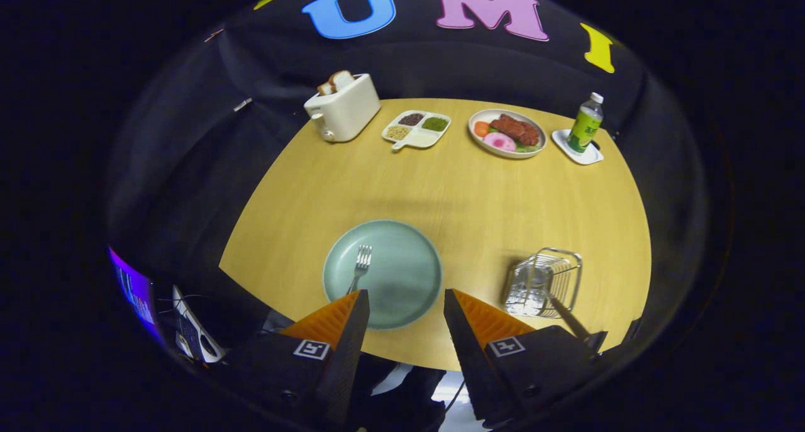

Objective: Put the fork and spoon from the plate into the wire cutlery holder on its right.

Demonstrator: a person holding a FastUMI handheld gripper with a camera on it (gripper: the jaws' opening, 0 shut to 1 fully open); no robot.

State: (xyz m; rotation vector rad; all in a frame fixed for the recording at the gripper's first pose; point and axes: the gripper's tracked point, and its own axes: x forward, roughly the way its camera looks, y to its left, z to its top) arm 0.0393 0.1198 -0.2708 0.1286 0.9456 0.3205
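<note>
The hand-held gripper hangs above the near edge of the desk with its two fingers spread wide, and nothing is between them. Just ahead of the fingers lies the plate, round and pale green, and its near rim shows in the gap between the fingertips. The fork lies on the left part of the plate, its tines pointing away from the gripper and its handle running toward the left finger, which hides the end of it. To the right of the plate, a little apart from it, stands the wire cutlery holder, just beyond the right finger; a thin dark handle leans out of it toward the gripper, and I cannot tell if this is the spoon. Far beyond, along the back edge of the desk, stand a white toaster with bread in it, a divided tray with small foods, a food plate, and a green bottle on a small white coaster.
</note>
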